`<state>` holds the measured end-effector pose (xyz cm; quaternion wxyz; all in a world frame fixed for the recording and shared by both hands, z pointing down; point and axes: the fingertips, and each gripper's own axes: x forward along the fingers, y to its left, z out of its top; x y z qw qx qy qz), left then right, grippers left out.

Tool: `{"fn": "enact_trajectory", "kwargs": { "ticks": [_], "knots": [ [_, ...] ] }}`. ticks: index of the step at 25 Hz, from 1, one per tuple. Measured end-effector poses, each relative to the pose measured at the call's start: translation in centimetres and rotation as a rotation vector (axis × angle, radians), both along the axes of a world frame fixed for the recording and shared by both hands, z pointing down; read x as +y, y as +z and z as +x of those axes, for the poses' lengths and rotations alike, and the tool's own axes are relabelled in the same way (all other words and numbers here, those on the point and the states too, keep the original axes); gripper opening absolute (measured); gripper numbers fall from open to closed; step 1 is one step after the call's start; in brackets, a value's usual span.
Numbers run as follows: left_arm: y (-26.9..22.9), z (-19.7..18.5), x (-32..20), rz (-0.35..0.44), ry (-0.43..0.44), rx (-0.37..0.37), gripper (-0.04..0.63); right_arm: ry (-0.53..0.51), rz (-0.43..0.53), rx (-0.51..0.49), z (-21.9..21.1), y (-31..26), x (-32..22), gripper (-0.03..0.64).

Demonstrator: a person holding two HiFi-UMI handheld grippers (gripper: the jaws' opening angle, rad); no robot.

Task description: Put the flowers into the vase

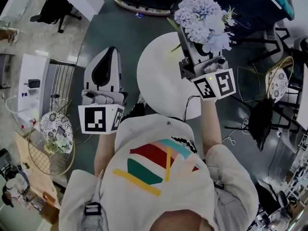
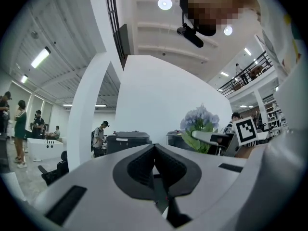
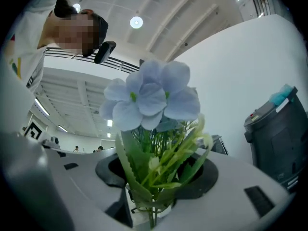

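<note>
At the far left of the head view, a round wire basket (image 1: 48, 146) with a patterned pad in it stands on the floor, well apart from the work. Next comes the left tongs (image 1: 107, 61), held level in front of the person. The left gripper view shows its two dark pads pressed together with nothing between them, so this tool looks idle.

Just to its right is the round white worktop (image 1: 156, 81), and the part of its surface that shows is bare. Over the worktop's right edge, the right tongs (image 3: 154, 179) pinch the green stems of a bunch of pale blue fabric flowers (image 1: 204, 18). In the right gripper view, stems and leaves fill the gap between the pads, and the blooms rise above them. The left gripper view catches the same bunch off to its right, held up in the air.

Judging from this, the pick-up is done: the flowers are firmly gripped and off the worktop. The placing is not done. No vase shows in any view. It may be hidden beneath the bunch and the right tongs, or it may be out of frame; the pictures do not settle which. What probably remains is to bring the stem ends over the vase mouth, lower them in, and spread the tongs to let go.
</note>
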<state>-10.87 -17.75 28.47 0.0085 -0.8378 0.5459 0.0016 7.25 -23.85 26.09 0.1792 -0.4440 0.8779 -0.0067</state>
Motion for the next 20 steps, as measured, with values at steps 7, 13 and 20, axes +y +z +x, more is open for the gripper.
{"fn": "enact_trajectory", "kwargs": {
  "ticks": [7,13,20],
  "knots": [
    [1.2,-0.4,-0.4,-0.044,-0.033,-0.05,0.005,0.053,-0.097,0.06,-0.6,7.3,-1.3,0.247],
    [1.7,-0.2,-0.2,-0.054,-0.027,-0.08,0.005,0.108,-0.119,0.189,-1.7,12.2,-1.0,0.249],
    [2.3,0.3,0.0,-0.07,-0.009,-0.101,0.005,0.195,-0.13,0.283,-1.5,15.9,-0.3,0.265]
  ]
}}
